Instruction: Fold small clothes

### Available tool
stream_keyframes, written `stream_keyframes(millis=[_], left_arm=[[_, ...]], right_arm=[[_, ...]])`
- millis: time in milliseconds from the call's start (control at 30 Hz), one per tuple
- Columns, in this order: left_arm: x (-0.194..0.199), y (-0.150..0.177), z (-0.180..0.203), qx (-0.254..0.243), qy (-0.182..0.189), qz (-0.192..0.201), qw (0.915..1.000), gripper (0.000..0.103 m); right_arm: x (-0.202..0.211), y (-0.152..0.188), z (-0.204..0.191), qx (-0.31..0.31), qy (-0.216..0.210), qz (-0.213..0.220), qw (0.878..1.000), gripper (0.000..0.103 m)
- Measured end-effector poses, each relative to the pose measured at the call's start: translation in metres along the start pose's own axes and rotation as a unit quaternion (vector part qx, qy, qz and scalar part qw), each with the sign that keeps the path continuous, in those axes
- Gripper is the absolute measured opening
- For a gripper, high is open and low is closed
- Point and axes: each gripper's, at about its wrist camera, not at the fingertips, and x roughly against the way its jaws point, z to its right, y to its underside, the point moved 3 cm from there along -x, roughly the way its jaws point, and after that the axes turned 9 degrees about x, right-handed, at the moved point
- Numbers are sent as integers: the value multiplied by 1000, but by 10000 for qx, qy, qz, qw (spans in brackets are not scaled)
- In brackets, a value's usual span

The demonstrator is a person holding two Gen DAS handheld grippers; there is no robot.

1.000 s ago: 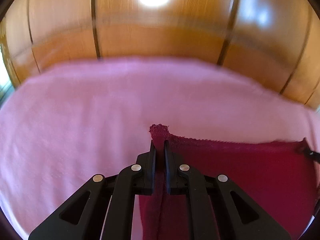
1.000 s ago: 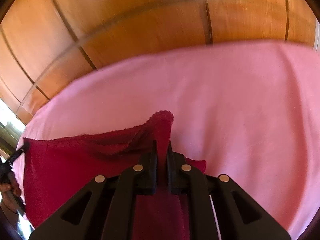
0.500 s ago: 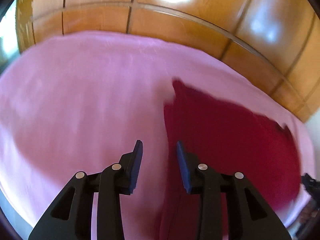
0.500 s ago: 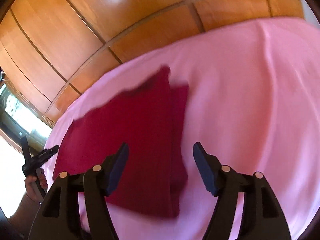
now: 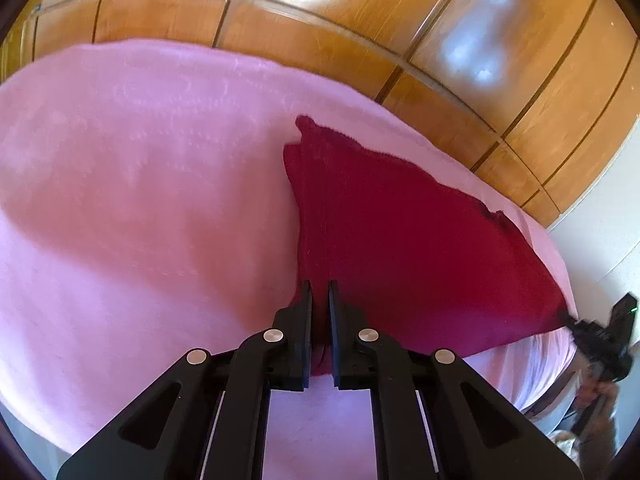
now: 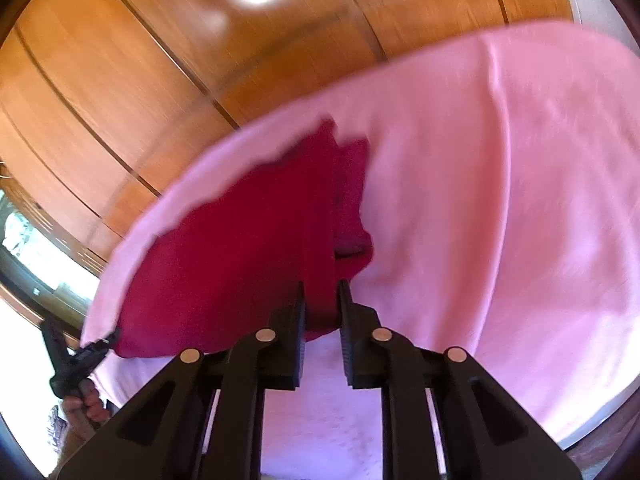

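- A second ago I had both claws clamped on the upper corners of the dark red cloth, carrying that edge over.
- Half a second ago both claws stood spread above it, the cloth dropped flat in a doubled layer on the pink bed cover.
- Now the left claw has just been closing and is pressed together on the cloth's near left corner; fabric shows between its pads.
- The right claw has likewise just been closing and pinches the near right corner, a strip of red cloth between its pads.
- The cloth lies folded once on the bed, toward the far edge by the wooden panelled wall, its near edge facing me.
- In the right view I can see the left claw's tip at the cloth's other corner, with a hand on its handle.
- My reading: one fold is done, and this fresh grip on the near corners sets up a second fold.
- The lower layer peeks out on the right side, so the layers may slip apart when lifted.
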Motion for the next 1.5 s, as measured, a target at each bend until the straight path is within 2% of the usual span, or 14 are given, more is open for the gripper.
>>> stream_keyframes(millis=[100, 300, 367, 400, 500, 533, 567, 600, 900, 1000, 1033, 1333, 1433, 1500], left_arm=[[3, 3, -12, 81, -79, -54, 9999, 6], [2, 10, -13, 134, -193, -125, 9996, 8], [17, 3, -12, 112, -257, 109, 9995, 8], [21, -2, -12, 81, -291, 193, 9994, 8], [17, -14, -13, 150, -176, 188, 9996, 8], [13, -17, -13, 197, -142, 163, 9996, 13], [7, -22, -12, 230, -149, 177, 9995, 25], [3, -25, -10, 229, -147, 206, 9994, 26], [-48, -68, 12, 104, -26, -139, 9998, 26], [-72, -79, 12, 80, -201, -394, 9990, 23], [-76, -80, 13, 64, -102, -458, 9989, 7], [-96, -70, 5, -69, -1131, -114, 9935, 8], [-85, -69, 15, -292, -1658, 116, 9857, 25], [-68, -69, 24, -323, -1673, 356, 9847, 25]], right_arm=[[0, 10, -6, 340, 301, -184, 9988, 12], [-41, 39, 22, -5, 507, -724, 9961, 13], [-33, 35, 21, 87, 557, -670, 9962, 23], [-27, 29, 19, 161, 664, -583, 9960, 36], [-15, 3, 11, 364, 759, -222, 9962, 45], [-17, -3, 6, 401, 747, -170, 9963, 57], [-21, -16, 2, 475, 760, -54, 9960, 62], [-23, -22, -3, 526, 773, -15, 9956, 63], [-112, -71, 7, 412, 1141, -373, 9919, 33], [-124, -71, 5, 448, 1149, -492, 9911, 7], [-124, -73, 4, 547, 1232, -462, 9898, 7], [-151, -62, 26, 590, 1630, -413, 9840, 7], [-148, -60, 28, 626, 1617, -343, 9843, 7], [-145, -61, 30, 564, 1552, -336, 9857, 8]])
